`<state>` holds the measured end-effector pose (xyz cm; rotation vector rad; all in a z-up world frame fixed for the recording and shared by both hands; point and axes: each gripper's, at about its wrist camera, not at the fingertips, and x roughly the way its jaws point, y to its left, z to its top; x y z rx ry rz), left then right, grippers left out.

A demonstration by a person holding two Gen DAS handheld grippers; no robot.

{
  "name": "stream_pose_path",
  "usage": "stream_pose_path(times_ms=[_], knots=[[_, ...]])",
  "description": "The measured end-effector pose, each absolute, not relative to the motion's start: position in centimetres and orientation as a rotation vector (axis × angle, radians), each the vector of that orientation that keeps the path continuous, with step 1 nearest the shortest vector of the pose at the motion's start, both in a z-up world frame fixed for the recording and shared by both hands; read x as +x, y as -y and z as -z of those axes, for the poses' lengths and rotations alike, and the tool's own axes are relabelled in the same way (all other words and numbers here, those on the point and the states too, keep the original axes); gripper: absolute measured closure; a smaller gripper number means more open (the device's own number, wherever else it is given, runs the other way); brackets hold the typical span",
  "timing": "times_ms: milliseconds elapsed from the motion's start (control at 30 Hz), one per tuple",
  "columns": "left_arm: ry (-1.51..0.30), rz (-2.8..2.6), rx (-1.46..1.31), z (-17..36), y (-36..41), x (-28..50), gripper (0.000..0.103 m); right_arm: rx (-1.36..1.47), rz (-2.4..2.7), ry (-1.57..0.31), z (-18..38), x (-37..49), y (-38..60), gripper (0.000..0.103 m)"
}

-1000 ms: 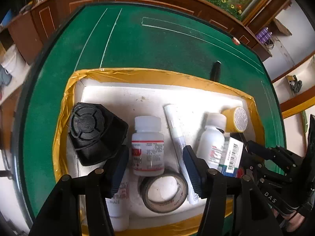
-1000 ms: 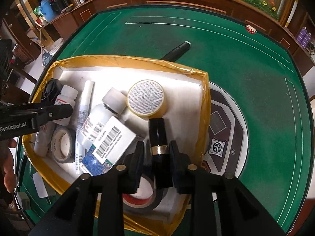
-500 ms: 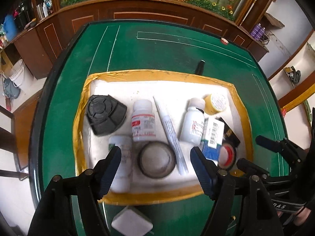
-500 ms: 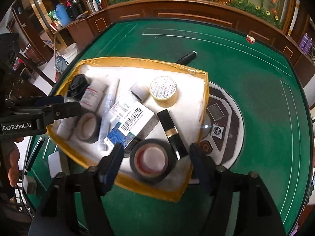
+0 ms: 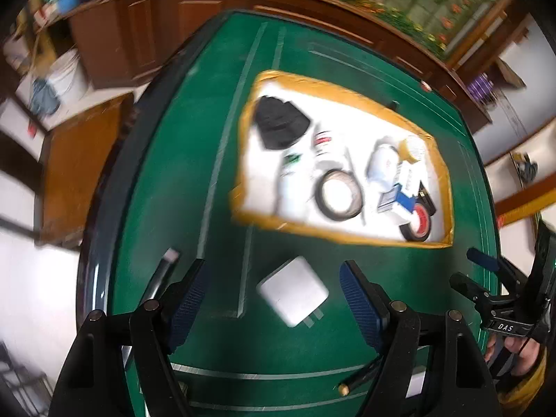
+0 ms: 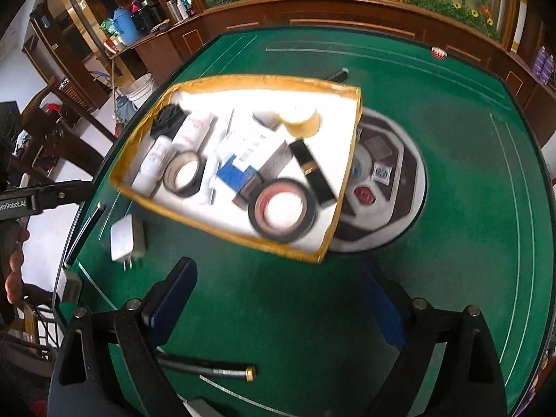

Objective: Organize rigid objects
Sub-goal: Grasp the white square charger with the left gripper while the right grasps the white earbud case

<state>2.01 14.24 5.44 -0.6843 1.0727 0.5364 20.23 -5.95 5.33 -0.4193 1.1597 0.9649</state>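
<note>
1. The white charger (image 5: 293, 290) lies flat on my green table (image 5: 173, 180), just beside the near edge of the yellow-rimmed tray (image 5: 342, 234).
2. The tray holds a black tape roll (image 6: 283, 210), a grey tape roll (image 5: 338, 194), bottles and a black lipstick tube (image 6: 312, 173).
3. My left tongs (image 5: 274, 295) are spread wide around the charger, gripping nothing.
4. My right tongs (image 6: 278, 302) gape wide and empty over bare felt.
5. A dark pen (image 6: 208, 370) lies near them.

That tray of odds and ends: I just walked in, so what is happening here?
A person holds a gripper in each hand, sorting small items into the yellow-edged tray. Both the left gripper and right gripper are open and empty, above the green table. A white charger lies outside the tray, between the left gripper's fingers.
</note>
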Motion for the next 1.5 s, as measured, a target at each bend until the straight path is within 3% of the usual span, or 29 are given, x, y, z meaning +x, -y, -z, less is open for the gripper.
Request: stream_pose_path(times_ms=[200,533,833,900,967,1400,1467,1500], knots=[[-1.072,-0.587,-0.745,-4.5,-13.5,-0.4,0.022,-0.436,-0.999,-1.189,-4.3,18.7,6.7,0.011],[-1.123,-0.681,-0.857,-1.9,-11.4,4.2,0.022,-0.492,-1.07,-1.223,-3.2,16.1,6.5,0.011],[-1.232,-0.727,-0.72,0.6,-9.7,8.1,0.022,-0.48,-1.079,-1.209,-3.8,15.1,6.6,0.011],[-1.239,-0.725,-0.705,0.9,-9.6,8.1,0.026,-0.485,-1.075,-1.211,-3.7,15.0,6.9,0.011],[-1.239,-0.729,-0.692,1.1,-9.7,7.8,0.047,-0.491,-1.074,-1.214,-3.5,14.8,7.2,0.011],[-1.26,-0.408,-0.649,1.6,-8.3,2.1,0.053,-0.621,-1.26,-1.189,-3.6,12.9,7.0,0.011],[-1.272,-0.383,-0.631,1.5,-7.6,1.1,0.053,-0.68,-1.327,-1.18,-3.5,12.2,6.7,0.023],[-1.274,-0.38,-0.63,1.5,-7.6,0.8,0.053,-0.719,-1.354,-1.18,-3.4,11.8,6.6,0.034]])
